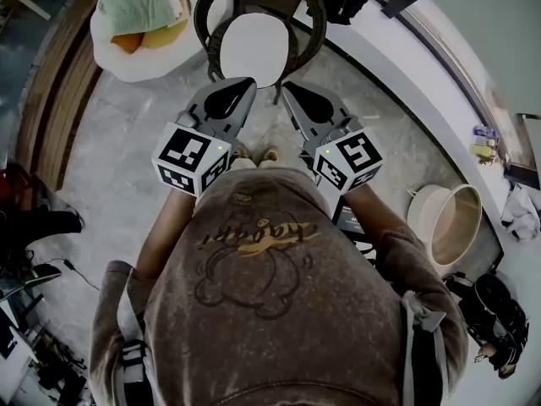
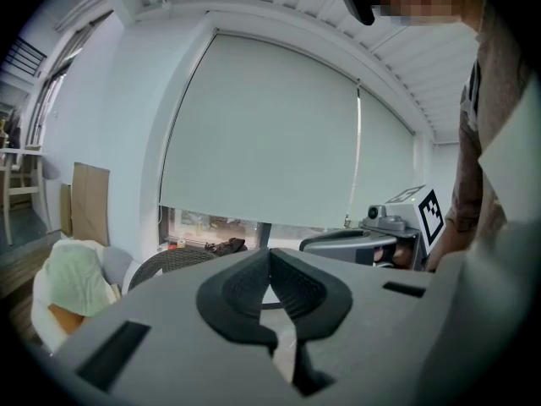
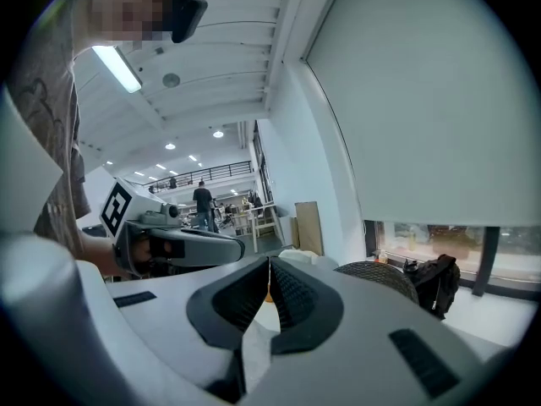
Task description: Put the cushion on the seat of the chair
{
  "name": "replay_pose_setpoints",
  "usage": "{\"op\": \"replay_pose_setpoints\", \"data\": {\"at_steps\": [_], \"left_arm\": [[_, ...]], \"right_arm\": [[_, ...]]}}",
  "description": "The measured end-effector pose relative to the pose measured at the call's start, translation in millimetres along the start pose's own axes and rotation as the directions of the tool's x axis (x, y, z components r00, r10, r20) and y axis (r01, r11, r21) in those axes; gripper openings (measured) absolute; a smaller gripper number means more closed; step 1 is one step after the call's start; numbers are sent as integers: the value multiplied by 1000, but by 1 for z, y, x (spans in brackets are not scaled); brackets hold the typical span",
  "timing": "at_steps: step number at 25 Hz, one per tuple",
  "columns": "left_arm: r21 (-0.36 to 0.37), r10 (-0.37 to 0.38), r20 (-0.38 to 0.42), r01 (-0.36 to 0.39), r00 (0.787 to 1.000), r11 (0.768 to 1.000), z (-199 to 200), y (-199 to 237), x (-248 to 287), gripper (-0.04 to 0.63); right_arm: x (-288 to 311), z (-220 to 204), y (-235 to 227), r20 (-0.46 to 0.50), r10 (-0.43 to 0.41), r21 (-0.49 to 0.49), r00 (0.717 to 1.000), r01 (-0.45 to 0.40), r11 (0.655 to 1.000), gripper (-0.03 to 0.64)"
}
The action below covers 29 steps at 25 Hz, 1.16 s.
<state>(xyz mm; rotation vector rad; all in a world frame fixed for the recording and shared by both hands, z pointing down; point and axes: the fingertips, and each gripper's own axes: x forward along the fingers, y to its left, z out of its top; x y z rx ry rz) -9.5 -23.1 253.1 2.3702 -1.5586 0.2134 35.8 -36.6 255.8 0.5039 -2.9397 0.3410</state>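
The round white cushion (image 1: 252,47) lies on the seat of the dark wicker chair (image 1: 311,11), at twelve o'clock in the head view. At the chair's six o'clock, the left gripper (image 1: 245,87) and right gripper (image 1: 290,89) point toward it side by side, jaws closed together, nothing between them. A white tub armchair (image 1: 127,62) sits at ten o'clock and a beige round basin (image 1: 448,227) at four.

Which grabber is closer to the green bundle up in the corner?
Left. The left gripper is below and right of the green bundle; the right gripper lies farther right, beyond the left one.
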Motion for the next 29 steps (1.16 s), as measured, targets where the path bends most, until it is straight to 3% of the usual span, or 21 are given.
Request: {"op": "replay_pose_setpoints", "data": {"at_steps": [10,22,29], "left_arm": [[7,-12,-4,12,1000,1000,-2,7,-3,6],[-17,-12,-6,12,1000,1000,-8,8,8,6],[-18,-5,-1,5,1000,1000,-10,5,12,6]], "right_arm": [[5,9,5,21,18,-27,1000,-17,999,19],[10,14,14,6,180,-88,984,-178,980,18],[1,9,10,-41,229,-116,973,-232,966,20]]}}
